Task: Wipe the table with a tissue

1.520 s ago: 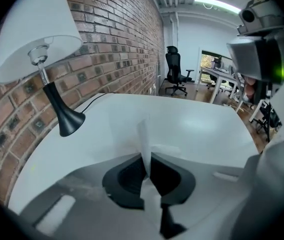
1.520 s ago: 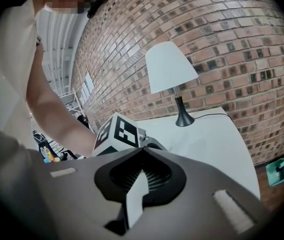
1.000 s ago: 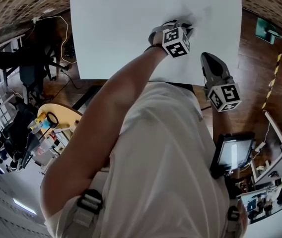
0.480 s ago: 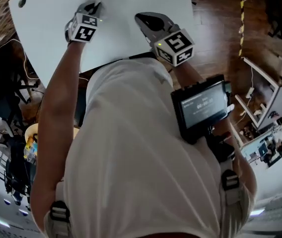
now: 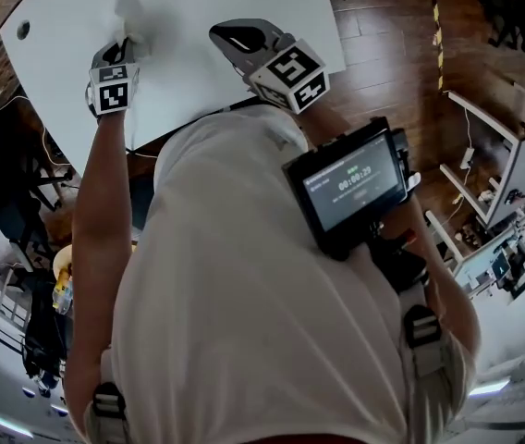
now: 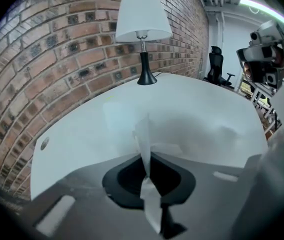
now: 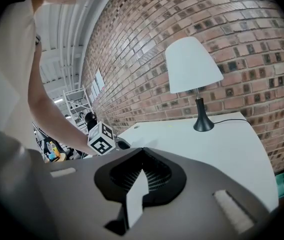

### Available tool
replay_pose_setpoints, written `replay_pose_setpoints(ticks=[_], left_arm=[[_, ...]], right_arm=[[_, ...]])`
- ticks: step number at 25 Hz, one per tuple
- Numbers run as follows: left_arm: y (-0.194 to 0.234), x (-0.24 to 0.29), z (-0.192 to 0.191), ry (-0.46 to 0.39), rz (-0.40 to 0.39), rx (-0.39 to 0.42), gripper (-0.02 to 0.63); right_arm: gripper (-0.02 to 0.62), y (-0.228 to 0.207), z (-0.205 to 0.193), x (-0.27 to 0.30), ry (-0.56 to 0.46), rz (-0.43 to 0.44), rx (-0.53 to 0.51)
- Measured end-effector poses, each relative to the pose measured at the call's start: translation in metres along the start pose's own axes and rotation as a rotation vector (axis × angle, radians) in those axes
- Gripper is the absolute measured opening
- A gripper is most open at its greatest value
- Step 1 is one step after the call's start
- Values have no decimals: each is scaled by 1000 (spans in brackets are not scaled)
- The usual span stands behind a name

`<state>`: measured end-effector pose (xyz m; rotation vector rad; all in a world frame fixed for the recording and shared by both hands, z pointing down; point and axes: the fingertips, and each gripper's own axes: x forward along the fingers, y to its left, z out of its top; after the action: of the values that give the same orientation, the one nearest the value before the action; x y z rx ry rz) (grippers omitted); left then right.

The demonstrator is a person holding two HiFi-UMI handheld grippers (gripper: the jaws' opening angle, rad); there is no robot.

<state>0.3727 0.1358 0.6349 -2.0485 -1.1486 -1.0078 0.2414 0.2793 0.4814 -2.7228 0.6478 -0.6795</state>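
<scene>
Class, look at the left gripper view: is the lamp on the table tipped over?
No, the lamp stands upright on the table beside the brick wall.

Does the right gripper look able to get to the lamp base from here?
Likely yes, with a stretch: only bare table lies between the right gripper and the lamp base.

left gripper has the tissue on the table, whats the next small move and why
Probably drag the left gripper and its tissue across the table toward the lamp: its jaws are shut on the tissue, which seems to touch the top, and bare surface lies ahead.
</scene>
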Motion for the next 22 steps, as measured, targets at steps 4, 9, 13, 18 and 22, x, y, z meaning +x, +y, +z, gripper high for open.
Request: replay_pose_setpoints(ticks=[4,9,13,18,22], left_arm=[[10,-5,-15,10,58,-99,11],[-2,-5,-19,21,33,-96,9],[-9,-13,-2,-50,21,-107,11],[-36,-39,29,-158,27,-90,11],[-56,-68,42,-226,22,-101,11]], right_arm=[[6,0,0,2,-7,4,-2],[6,1,-3,-2,-12,0,-4],[6,3,-6,0,-18,5,-10],[6,-4,-13,-11,-12,43,-33],[6,-9,-14,-16,-11,61,-48]])
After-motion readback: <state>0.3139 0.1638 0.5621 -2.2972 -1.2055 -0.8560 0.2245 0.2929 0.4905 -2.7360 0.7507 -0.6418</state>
